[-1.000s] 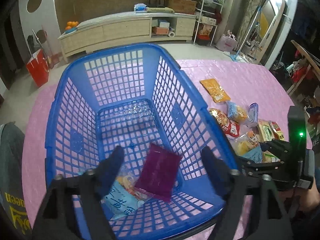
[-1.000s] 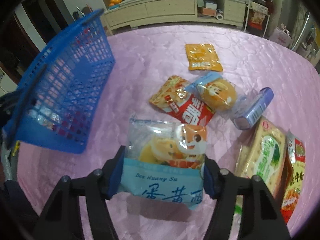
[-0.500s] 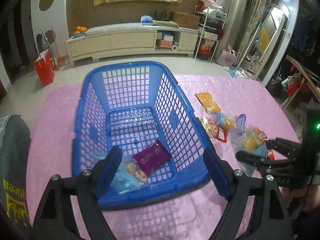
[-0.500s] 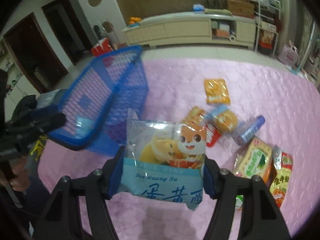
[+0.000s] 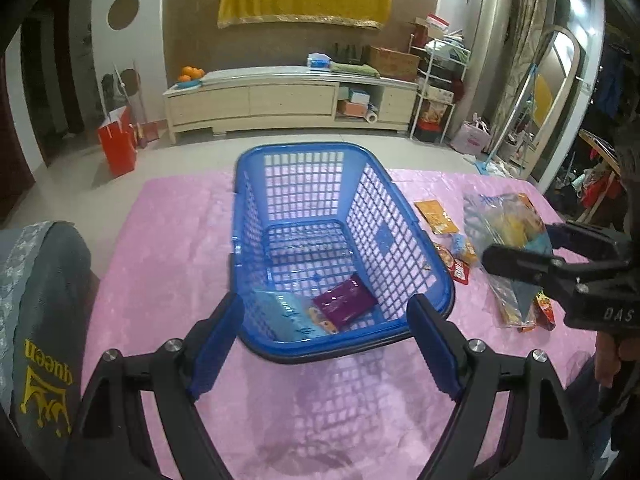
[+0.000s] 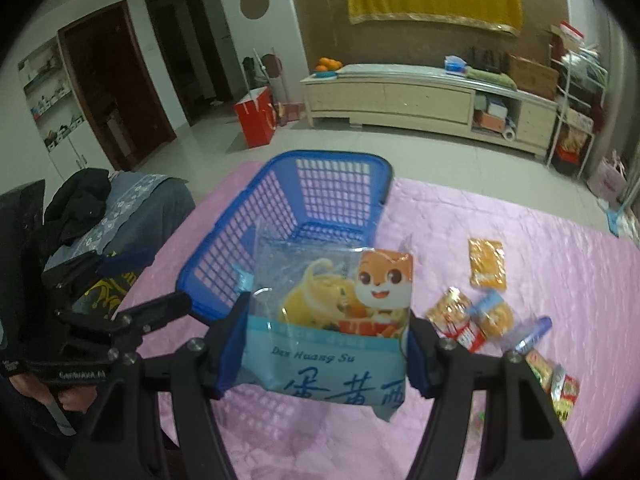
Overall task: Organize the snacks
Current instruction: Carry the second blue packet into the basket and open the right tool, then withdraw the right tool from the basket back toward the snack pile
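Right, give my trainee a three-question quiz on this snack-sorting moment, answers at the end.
1. True or false: the right gripper is shut on a snack bag with a cartoon fox on it.
2. Multiple choice: how many packets already lie in the blue basket? A) none B) two C) five
3. Fill in: the left gripper is ____ and holds nothing.

Key: 1 true. 2 B, a purple packet and a light blue packet. 3 open.
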`<state>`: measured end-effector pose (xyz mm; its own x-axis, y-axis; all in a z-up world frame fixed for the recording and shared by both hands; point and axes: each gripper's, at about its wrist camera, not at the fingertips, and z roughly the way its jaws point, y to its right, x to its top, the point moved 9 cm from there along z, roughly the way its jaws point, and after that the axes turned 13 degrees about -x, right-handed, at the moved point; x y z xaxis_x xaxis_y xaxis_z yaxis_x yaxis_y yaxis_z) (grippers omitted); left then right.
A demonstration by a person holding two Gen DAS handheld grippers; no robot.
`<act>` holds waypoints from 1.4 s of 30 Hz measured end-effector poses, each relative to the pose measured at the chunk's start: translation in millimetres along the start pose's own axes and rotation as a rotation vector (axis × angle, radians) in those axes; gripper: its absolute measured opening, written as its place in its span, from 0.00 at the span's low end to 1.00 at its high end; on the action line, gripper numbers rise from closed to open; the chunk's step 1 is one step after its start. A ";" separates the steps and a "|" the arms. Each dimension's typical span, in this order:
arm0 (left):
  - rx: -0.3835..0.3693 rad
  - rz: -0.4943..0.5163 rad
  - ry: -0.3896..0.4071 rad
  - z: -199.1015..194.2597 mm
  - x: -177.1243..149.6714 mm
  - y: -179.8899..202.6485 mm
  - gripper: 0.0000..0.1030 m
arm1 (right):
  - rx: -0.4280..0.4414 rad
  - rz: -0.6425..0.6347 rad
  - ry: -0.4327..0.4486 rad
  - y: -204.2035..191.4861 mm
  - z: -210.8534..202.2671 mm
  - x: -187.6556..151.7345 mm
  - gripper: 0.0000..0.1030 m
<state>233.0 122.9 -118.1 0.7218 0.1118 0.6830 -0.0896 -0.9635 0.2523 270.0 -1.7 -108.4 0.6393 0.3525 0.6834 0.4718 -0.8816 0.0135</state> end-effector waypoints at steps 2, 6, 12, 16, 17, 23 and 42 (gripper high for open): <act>0.009 -0.008 0.008 -2.5 1.1 -8.0 0.80 | 0.009 -0.008 -0.001 -7.7 6.5 5.4 0.68; 0.033 -0.020 -0.002 0.8 -1.9 -20.2 0.80 | 0.012 -0.025 -0.024 -19.9 25.0 10.6 0.68; 0.047 -0.049 -0.012 12.2 -7.2 -36.2 0.80 | -0.017 -0.072 -0.075 -29.4 52.1 7.1 0.69; 0.056 -0.041 -0.022 19.6 -9.5 -41.1 0.80 | -0.024 -0.077 -0.107 -31.2 66.8 -0.3 0.69; 0.058 -0.041 -0.023 21.1 -9.8 -42.7 0.80 | -0.024 -0.082 -0.108 -32.4 68.9 -2.0 0.69; 0.062 -0.058 -0.026 24.5 -12.7 -54.1 0.80 | -0.037 -0.129 -0.117 -42.4 74.3 -4.8 0.70; 0.058 -0.106 -0.009 6.6 -22.1 -63.1 0.80 | -0.057 -0.133 -0.131 -48.5 68.3 -4.0 0.92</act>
<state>227.2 179.7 -153.6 0.7314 0.2114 0.6484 0.0270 -0.9590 0.2822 286.0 61.1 -161.6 0.6487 0.5021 0.5719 0.5246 -0.8395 0.1419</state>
